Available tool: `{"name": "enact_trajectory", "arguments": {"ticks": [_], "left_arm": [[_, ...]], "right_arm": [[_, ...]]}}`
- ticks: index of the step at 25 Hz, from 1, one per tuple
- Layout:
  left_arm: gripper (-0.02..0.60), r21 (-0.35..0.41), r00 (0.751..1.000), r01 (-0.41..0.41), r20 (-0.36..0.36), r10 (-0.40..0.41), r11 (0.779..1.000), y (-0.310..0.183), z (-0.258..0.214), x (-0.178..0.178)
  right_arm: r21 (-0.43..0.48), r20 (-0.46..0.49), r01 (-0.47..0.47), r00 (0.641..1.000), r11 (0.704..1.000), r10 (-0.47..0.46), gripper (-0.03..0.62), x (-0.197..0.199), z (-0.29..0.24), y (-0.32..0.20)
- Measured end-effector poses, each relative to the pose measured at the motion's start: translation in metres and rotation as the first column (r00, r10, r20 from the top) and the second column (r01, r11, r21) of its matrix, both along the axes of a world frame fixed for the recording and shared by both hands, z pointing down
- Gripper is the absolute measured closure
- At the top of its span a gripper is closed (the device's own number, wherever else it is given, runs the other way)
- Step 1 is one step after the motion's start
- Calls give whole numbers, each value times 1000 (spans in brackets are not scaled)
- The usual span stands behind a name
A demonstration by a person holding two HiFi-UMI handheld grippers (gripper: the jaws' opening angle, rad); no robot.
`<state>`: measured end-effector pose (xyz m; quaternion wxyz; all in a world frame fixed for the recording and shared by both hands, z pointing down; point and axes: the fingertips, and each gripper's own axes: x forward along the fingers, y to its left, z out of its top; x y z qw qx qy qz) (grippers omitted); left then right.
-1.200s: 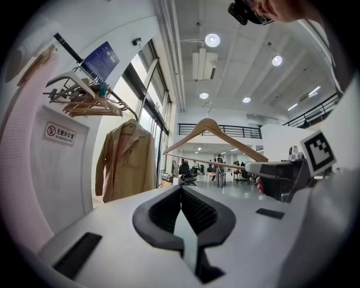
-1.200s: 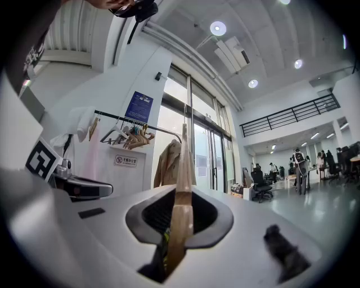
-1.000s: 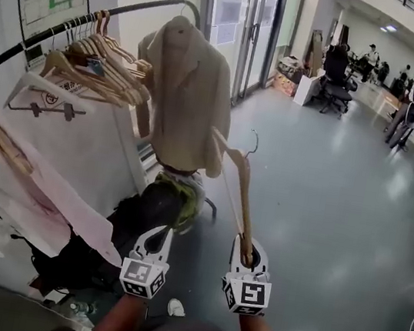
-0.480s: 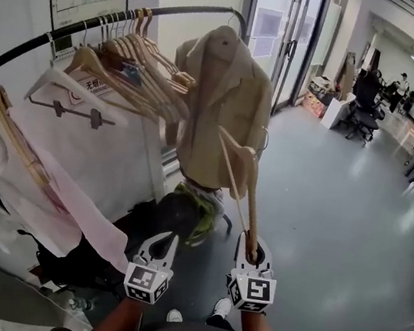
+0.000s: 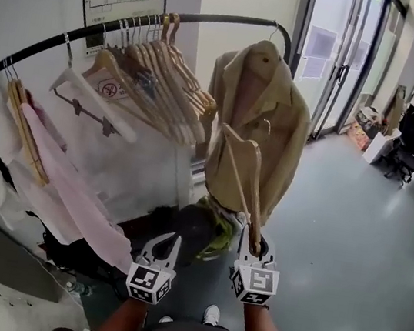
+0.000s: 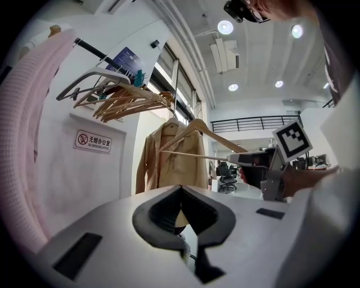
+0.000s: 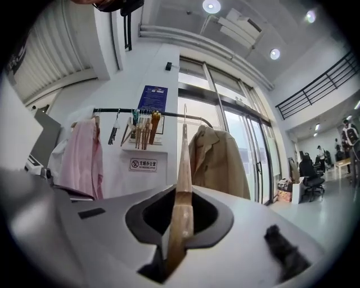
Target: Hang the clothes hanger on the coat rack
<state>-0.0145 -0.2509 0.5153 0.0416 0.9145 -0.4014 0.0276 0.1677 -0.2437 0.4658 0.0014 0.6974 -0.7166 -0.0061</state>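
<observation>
My right gripper (image 5: 255,248) is shut on one end of a wooden clothes hanger (image 5: 243,176), which stands up in front of the beige jacket (image 5: 269,120). The hanger's metal hook reaches about the jacket's chest, below the black coat rack rail (image 5: 136,21). In the right gripper view the hanger arm (image 7: 183,174) runs up from the shut jaws of my right gripper (image 7: 179,219) toward the rail (image 7: 169,116). My left gripper (image 5: 161,251) hangs low beside it, shut and empty; its own view of the left gripper (image 6: 181,192) shows the hanger (image 6: 197,133) to the right.
Several wooden hangers (image 5: 163,76) crowd the rail's middle. A pink garment (image 5: 70,194) and white clothes hang at the left. A dark bag (image 5: 177,230) lies on the floor under the rack. Glass doors (image 5: 348,58) stand behind the jacket, with grey floor to the right.
The rack and jacket have drawn closer and shifted right in the head view. My right gripper still holds the hanger, now nearer the jacket; the left gripper keeps its place beside it.
</observation>
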Motion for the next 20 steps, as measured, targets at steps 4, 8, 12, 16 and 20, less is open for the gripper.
{"name": "enact_trajectory", "arguments": {"ticks": [4, 8, 12, 16, 20], "left_arm": [[572, 10, 997, 78, -2, -78, 997, -19, -1, 10], [572, 2, 986, 165, 5, -165, 986, -32, 2, 6], [572, -3, 971, 237, 18, -237, 971, -35, 3, -6], [572, -2, 961, 276, 23, -276, 961, -34, 0, -22], [572, -4, 954, 300, 14, -300, 954, -33, -1, -37]], "right_arm": [[-1, -27, 81, 996, 997, -81, 549, 6, -4, -39], [4, -38, 152, 988, 988, -151, 551, 9, -12, -70], [12, -54, 199, 979, 980, -198, 549, 8, -32, -101], [30, -72, 230, 971, 973, -228, 549, 3, -66, -138], [62, -80, 247, 967, 967, -242, 549, -5, -105, -173]]}}
